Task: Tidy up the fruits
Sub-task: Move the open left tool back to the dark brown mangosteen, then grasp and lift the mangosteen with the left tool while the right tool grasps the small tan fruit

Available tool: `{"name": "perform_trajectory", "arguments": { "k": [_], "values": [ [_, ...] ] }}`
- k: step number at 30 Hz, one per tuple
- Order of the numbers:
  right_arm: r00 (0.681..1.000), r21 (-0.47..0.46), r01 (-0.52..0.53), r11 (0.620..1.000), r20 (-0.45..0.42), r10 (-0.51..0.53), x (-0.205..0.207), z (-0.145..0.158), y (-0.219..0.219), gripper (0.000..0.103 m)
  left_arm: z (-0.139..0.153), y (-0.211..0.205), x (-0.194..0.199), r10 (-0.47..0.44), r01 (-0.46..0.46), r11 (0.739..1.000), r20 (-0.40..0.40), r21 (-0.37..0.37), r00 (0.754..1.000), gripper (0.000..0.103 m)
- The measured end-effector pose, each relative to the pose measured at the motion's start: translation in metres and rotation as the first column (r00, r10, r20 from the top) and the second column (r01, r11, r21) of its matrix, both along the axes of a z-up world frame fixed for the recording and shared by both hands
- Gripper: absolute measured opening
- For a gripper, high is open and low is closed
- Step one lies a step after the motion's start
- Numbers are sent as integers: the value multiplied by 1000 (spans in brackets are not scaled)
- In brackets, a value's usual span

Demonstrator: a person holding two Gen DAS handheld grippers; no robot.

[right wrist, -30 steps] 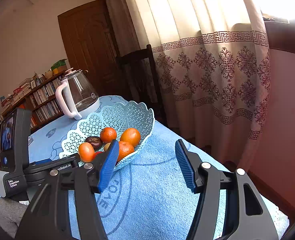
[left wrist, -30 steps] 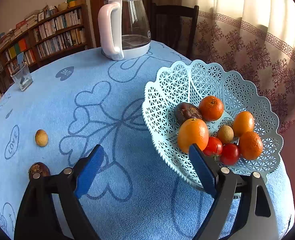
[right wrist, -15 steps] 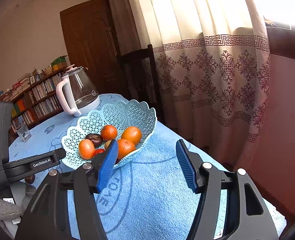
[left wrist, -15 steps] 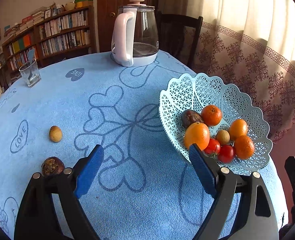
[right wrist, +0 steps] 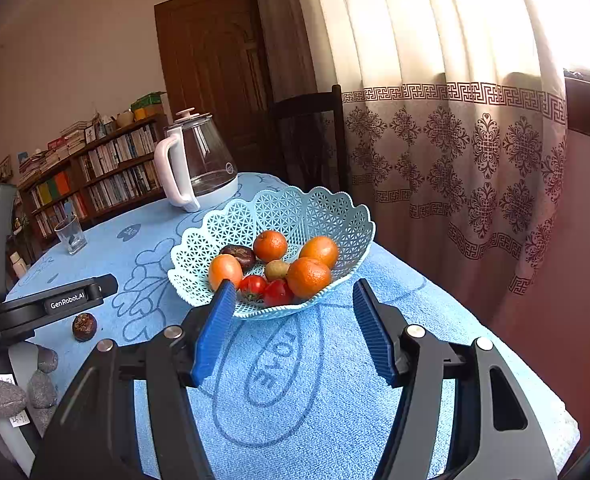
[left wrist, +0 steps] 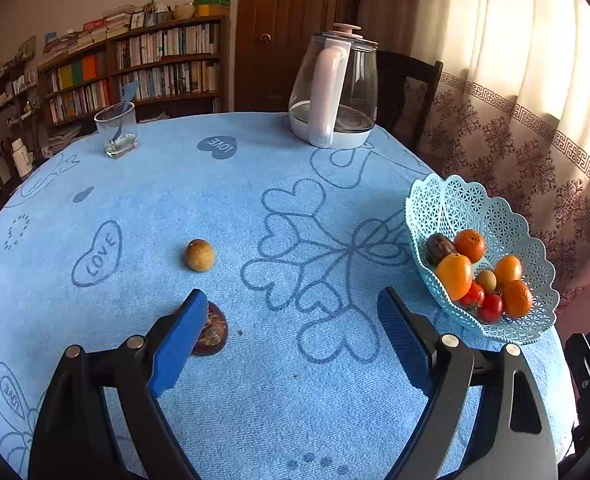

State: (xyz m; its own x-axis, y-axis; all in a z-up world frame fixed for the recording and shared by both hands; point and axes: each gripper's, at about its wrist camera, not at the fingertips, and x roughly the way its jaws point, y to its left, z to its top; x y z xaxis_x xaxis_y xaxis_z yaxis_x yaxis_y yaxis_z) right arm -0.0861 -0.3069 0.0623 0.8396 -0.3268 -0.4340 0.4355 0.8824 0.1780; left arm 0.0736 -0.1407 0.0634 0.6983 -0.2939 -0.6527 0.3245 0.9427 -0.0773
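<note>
A light blue lattice basket (left wrist: pixel 459 204) (right wrist: pixel 295 210) at the table's right edge holds several oranges, tomatoes, a small brown fruit and a dark fruit. On the blue cloth lie a dark brown fruit (left wrist: pixel 213 332) (right wrist: pixel 84 326) and a small tan fruit (left wrist: pixel 200 255). My left gripper (left wrist: pixel 291 320) is open and empty above the cloth; its left finger partly hides the dark fruit. My right gripper (right wrist: pixel 291 312) is open and empty, just in front of the basket.
A glass kettle (left wrist: pixel 335 92) (right wrist: pixel 195 164) stands at the far side of the round table. A drinking glass (left wrist: pixel 117 128) (right wrist: pixel 71 234) stands at the far left. A dark chair (left wrist: pixel 407 96), curtains and bookshelves lie beyond the table edge.
My left gripper has swung left, away from the basket, toward the dark fruit and the tan fruit on the cloth. My right gripper has stayed open and nearly still.
</note>
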Motion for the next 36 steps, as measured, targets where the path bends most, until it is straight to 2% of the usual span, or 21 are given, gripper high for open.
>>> {"name": "perform_trajectory", "arguments": {
  "k": [4, 12, 19, 22, 26, 28, 36],
  "values": [
    [999, -12, -51, 999, -15, 51, 6, 1, 16, 70, -1, 29, 2, 71, -71, 997, 13, 0, 997, 86],
    [988, 9, -143, 990, -63, 143, 18, -8, 41, 70, -14, 64, 11, 136, -136, 991, -19, 11, 991, 86],
    [979, 8, -184, 983, -90, 184, 23, -12, 53, 70, -25, 64, 17, 128, -127, 991, -47, 32, 991, 86],
    [975, 12, -199, 980, -100, 200, 24, -14, 55, 75, -30, 61, 20, 120, -117, 992, -63, 41, 991, 86],
    [970, 13, -215, 977, -109, 215, 26, -16, 57, 76, -35, 59, 26, 116, -112, 992, -83, 51, 990, 85],
    [970, 15, -218, 976, -112, 218, 27, -16, 58, 76, -38, 58, 29, 113, -108, 993, -100, 56, 989, 75],
    [968, 14, -222, 975, -119, 222, 28, -18, 58, 76, -42, 54, 33, 64, -59, 997, -134, 42, 989, 59]
  ]
}}
